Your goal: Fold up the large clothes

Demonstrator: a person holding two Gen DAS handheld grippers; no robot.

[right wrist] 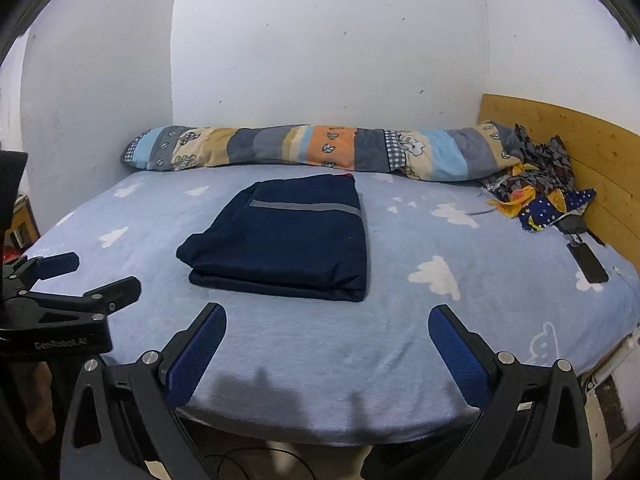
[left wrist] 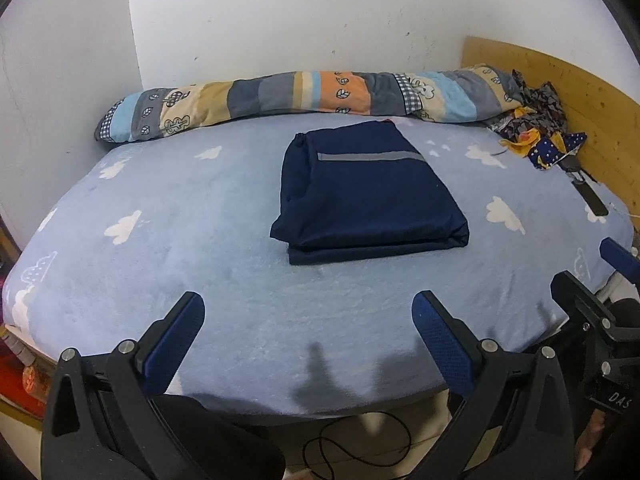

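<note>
A navy garment (left wrist: pixel 368 196) with a grey stripe lies folded into a neat rectangle in the middle of the light blue bed sheet (left wrist: pixel 224 304); the right wrist view shows the same garment (right wrist: pixel 284 240). My left gripper (left wrist: pixel 308 304) hovers over the bed's near edge, open, nothing between its blue pads. My right gripper (right wrist: pixel 326 314) also stands open and empty, short of the garment's near edge. Each gripper shows at the side of the other's view: the right gripper (left wrist: pixel 588 268) at the right, the left gripper (right wrist: pixel 104 270) at the left.
A rolled patchwork quilt (left wrist: pixel 304 96) lies along the white wall. A heap of patterned cloth (left wrist: pixel 540 128) and a dark phone (right wrist: pixel 588 264) sit by the wooden headboard (left wrist: pixel 580 92) at right. A black cable (left wrist: pixel 360 444) lies on the floor below the bed edge.
</note>
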